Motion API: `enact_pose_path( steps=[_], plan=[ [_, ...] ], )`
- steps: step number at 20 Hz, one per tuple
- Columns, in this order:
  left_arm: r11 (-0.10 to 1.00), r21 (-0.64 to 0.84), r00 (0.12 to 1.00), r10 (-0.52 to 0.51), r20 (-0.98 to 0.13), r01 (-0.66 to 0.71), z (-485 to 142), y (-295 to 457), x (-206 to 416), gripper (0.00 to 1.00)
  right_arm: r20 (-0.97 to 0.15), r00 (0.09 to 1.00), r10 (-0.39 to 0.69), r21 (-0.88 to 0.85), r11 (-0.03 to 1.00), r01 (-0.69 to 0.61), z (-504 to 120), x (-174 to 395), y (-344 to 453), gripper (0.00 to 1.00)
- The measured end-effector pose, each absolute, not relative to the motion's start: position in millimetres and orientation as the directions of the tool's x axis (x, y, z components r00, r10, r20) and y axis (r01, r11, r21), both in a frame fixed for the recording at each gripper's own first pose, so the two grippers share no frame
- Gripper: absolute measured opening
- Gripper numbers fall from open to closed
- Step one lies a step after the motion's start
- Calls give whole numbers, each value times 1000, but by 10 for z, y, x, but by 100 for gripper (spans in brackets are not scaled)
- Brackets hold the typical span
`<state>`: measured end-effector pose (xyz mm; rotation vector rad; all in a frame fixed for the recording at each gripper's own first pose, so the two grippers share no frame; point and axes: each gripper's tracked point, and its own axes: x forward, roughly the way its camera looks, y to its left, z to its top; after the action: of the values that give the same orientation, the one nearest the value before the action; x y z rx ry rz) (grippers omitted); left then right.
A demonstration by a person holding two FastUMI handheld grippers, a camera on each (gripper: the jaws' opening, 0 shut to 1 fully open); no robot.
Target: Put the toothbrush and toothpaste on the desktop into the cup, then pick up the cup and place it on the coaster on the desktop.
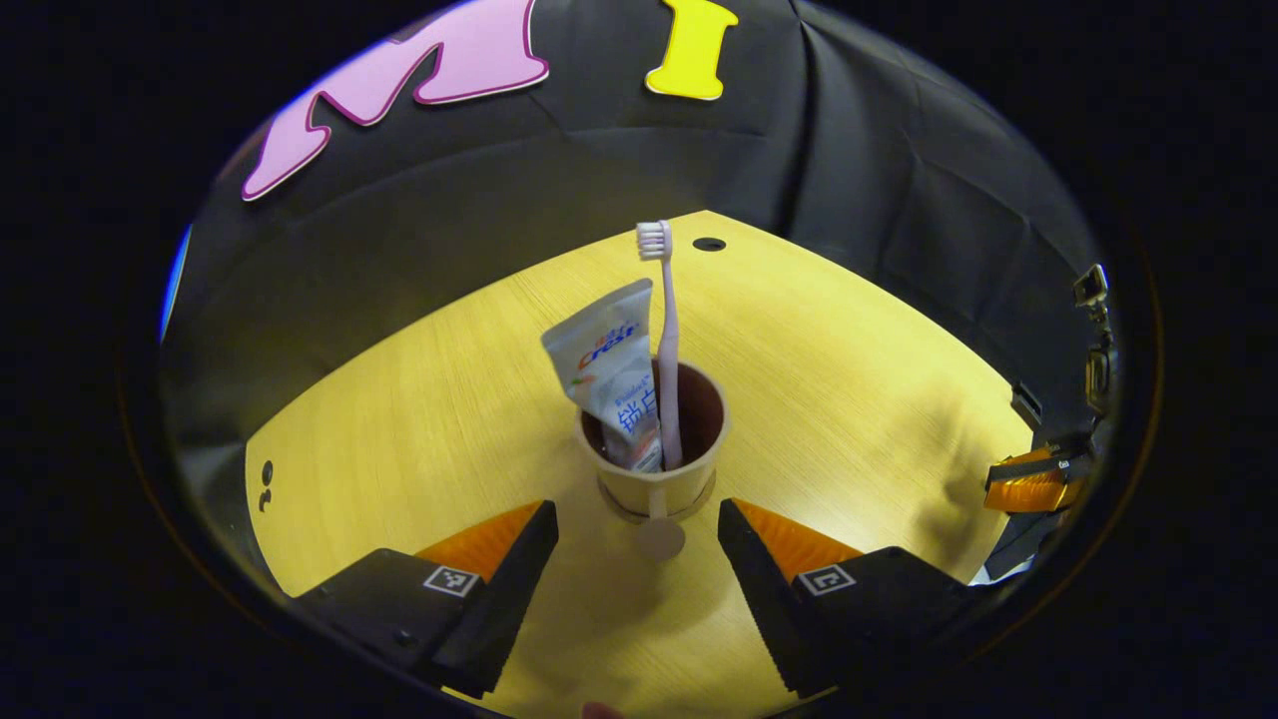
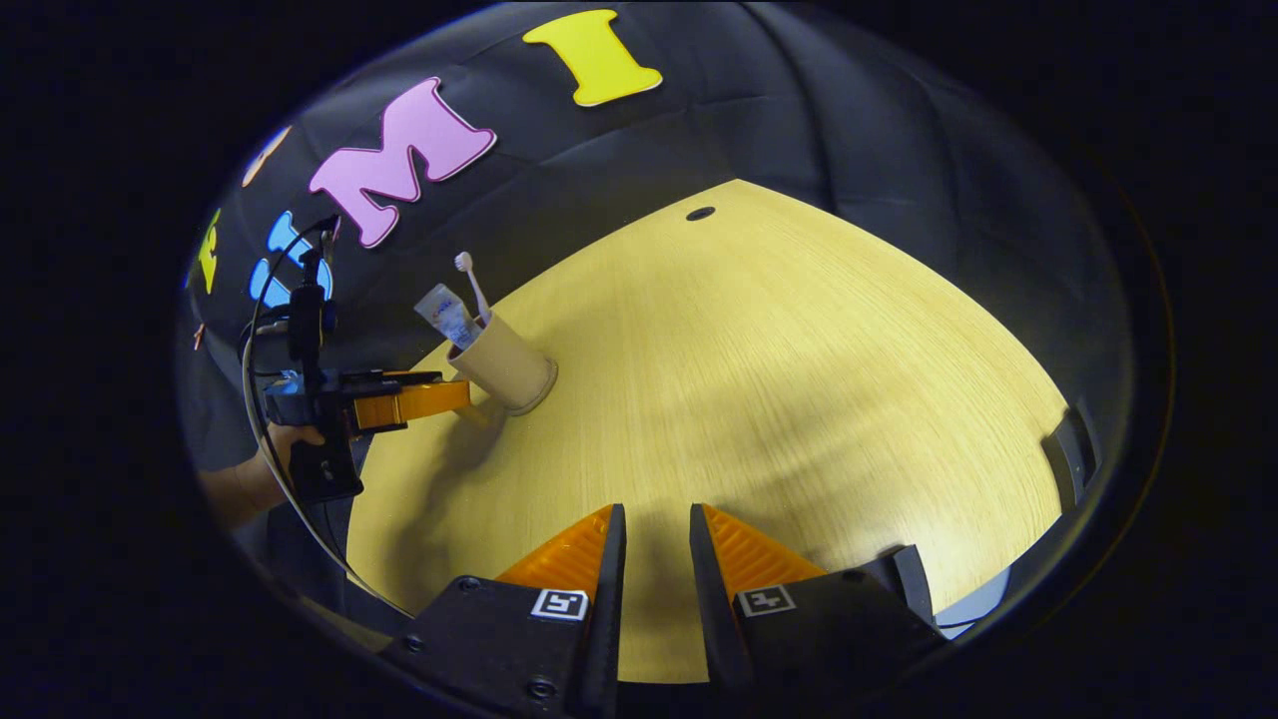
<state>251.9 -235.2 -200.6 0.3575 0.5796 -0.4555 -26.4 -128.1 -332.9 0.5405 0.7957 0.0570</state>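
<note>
In the left gripper view the cup [image 1: 654, 454] stands upright at frame centre on the worktop [image 1: 849, 399], toothbrush [image 1: 664, 340] and toothpaste [image 1: 609, 374] inside it, on what seems a round coaster [image 1: 629, 511]. It lies dead ahead of the left gripper [image 1: 637, 559], whose fingers stand wide apart, touching nothing. The right gripper [image 2: 656, 559], its fingers nearly together and empty, sits well apart from the cup, so the left is nearer.
</note>
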Motion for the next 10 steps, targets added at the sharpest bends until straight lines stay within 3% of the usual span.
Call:
enact_pose_path(
  steps=[10],
  plan=[
    [874,183,808,-311,-501,451,-1506,-1867,2014,99,-601,728,331,482,876,-1,-2733,-62,-674,39]
  ],
)
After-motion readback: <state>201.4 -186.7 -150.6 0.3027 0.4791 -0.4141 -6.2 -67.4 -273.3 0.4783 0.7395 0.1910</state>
